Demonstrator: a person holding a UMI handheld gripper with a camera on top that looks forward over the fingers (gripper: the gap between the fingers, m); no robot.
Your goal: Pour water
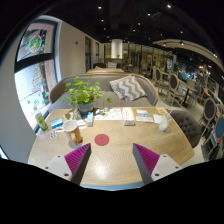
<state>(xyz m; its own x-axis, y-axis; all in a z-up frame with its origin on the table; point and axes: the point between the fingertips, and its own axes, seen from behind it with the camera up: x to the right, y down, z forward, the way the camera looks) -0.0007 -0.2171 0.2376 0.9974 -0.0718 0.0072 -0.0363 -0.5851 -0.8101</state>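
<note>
My gripper [112,160] hovers over the near part of a light wooden table [120,150]. It is open, and only bare tabletop shows between the magenta pads [78,158]. A round red coaster [102,139] lies just ahead of the fingers, slightly left. Beyond it on the left stand a small bottle-like object [89,118] and a brown box [74,133]. A pale cup [163,122] stands at the far right of the table. Nothing is held.
A leafy potted plant [83,95] stands at the table's far left. Booklets [115,114] lie along the far side. A sofa with a patterned cushion [127,87] is behind the table, and a grey chair [188,125] stands at the right.
</note>
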